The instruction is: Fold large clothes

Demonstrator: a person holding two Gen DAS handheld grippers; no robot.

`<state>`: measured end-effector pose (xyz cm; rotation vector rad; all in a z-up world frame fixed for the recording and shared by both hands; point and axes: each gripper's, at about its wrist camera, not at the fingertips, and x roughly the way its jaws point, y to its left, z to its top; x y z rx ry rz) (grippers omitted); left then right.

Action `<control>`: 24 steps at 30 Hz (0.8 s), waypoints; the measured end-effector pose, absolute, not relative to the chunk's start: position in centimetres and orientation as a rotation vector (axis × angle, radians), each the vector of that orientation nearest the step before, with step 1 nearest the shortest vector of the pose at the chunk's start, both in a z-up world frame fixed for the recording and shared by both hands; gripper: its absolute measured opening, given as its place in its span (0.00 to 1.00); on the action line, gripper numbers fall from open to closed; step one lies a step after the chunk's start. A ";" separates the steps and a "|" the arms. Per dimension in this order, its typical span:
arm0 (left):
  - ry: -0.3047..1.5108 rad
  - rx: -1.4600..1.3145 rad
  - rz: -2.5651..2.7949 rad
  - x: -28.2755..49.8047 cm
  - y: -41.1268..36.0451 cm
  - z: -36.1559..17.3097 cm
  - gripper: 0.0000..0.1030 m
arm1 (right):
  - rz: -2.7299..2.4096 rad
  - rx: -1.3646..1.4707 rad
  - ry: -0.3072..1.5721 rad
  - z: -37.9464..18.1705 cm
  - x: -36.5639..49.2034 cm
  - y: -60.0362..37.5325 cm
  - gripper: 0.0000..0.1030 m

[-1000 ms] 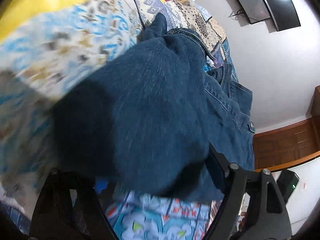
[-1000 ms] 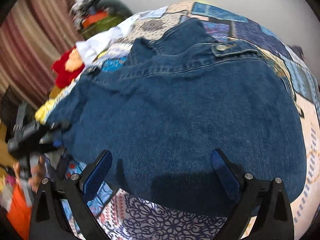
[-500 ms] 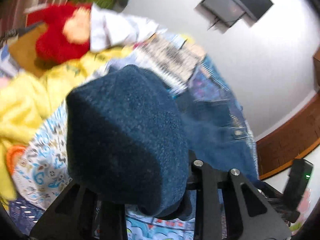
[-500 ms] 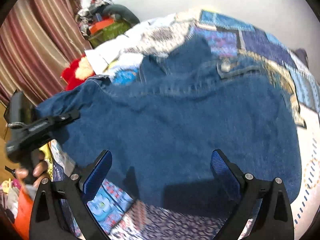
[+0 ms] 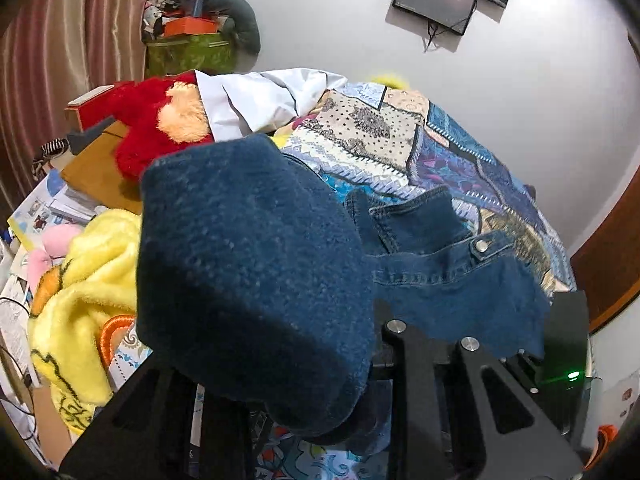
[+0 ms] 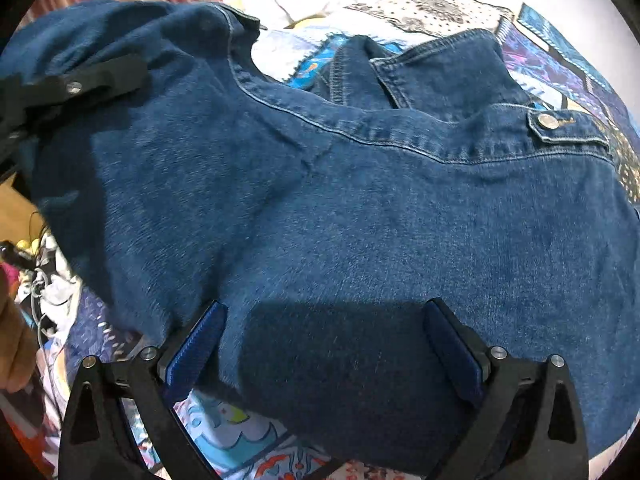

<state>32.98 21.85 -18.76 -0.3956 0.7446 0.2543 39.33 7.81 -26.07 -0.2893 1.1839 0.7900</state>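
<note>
1. The dark blue denim jacket (image 6: 360, 208) lies spread over the patchwork quilt (image 5: 400, 148) on the bed, collar and snap-button pocket flap toward the far side. Its left edge is lifted off the quilt, bunched in the left gripper (image 5: 320, 412), whose jaws are clamped on a thick wad of the cloth. That wad could work loose: heavy denim pulls down, and only a small fold appears to sit between the jaws, so a quick swing might drag it out.

2. The right gripper (image 6: 320, 344) hangs just above the near hem with its blue-padded fingers (image 6: 196, 344) spread wide and nothing pinched. If the left side is carried across while this side is unpinned, the whole jacket may slide over the quilt instead of creasing.

3. The lifted cloth fills most of the left wrist view, hiding that gripper's pads. The person may not see where the fold line falls, so the edge could land crooked or short of the far seam.

4. A diagonal wrinkle runs through the middle of the back panel. Folding over it would likely trap a lump.

5. A yellow fleece blanket (image 5: 80, 292), a red plush toy (image 5: 152, 128) and a white cloth (image 5: 260, 100) crowd the left and far-left side of the bed, near the raised edge. A low sweep could snag or drag them onto the jacket.

6. The right gripper's near finger sits at the hem; closing there might catch the quilt along with the denim.
</note>
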 end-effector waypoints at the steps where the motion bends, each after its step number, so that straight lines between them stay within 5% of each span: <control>1: 0.742 -0.397 0.250 33.0 21.8 -18.5 0.28 | 0.812 -0.226 1.189 -25.3 39.5 6.5 0.96; 14: 0.591 0.010 0.078 38.5 4.6 -10.8 0.25 | 0.482 0.180 0.982 -16.1 39.4 -17.2 0.96; 24: 0.877 0.329 -0.183 39.7 -9.0 -20.5 0.27 | 0.307 0.288 0.914 -13.4 36.1 -29.5 0.96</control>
